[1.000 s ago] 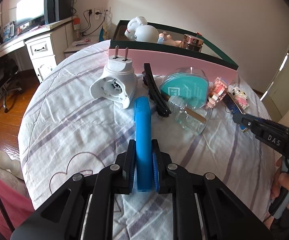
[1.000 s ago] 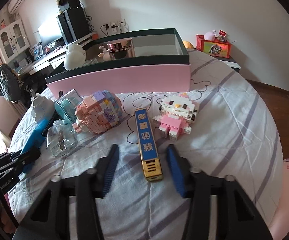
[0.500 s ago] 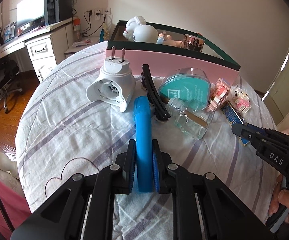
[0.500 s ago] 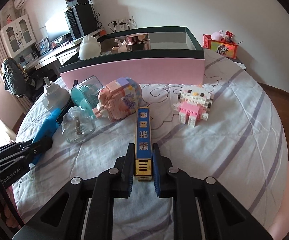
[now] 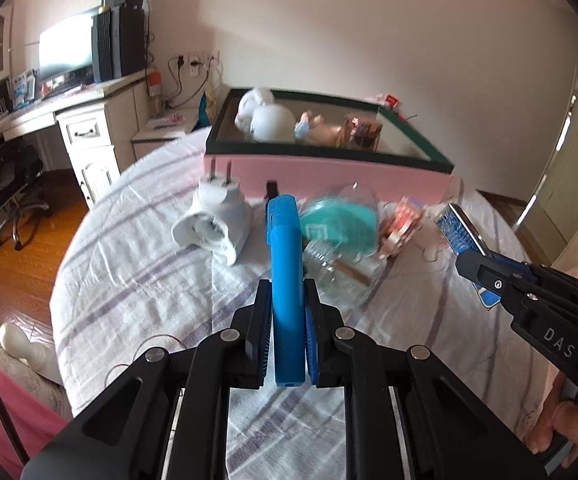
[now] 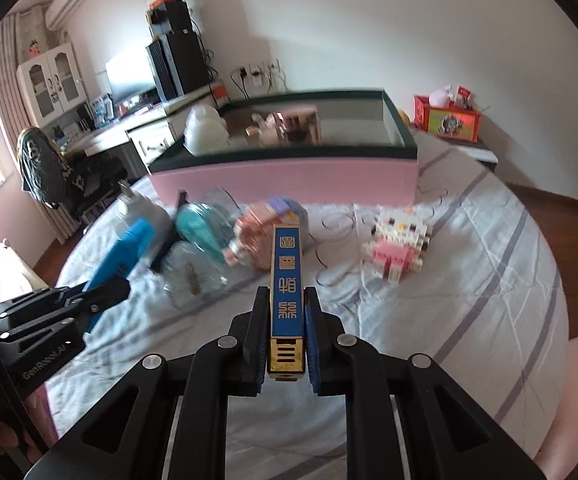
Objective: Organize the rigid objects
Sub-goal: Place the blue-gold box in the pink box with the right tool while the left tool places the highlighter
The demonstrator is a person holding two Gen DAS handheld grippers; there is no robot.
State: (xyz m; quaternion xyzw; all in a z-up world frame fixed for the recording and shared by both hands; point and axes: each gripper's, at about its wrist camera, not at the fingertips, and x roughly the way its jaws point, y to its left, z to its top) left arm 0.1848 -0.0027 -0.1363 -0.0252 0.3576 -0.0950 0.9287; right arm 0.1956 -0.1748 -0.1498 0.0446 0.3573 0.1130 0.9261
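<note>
My left gripper is shut on a long blue plastic bar and holds it lifted above the bed. My right gripper is shut on a blue and gold harmonica, also lifted; it shows in the left wrist view too. The pink box with a dark green rim stands at the far side of the bed and holds a white figurine and other small items. On the sheet lie a white plug adapter, a teal round case, a clear glass bottle, a pink block figure and a Hello Kitty block figure.
The striped bed sheet covers a round-looking bed top that drops off at left and right. A desk with a monitor and an office chair stand to the left. A red box sits on a side table behind.
Both grippers have lifted their objects off the sheet and moved toward the pink box. The right gripper, open one second ago, closed on the harmonica.
</note>
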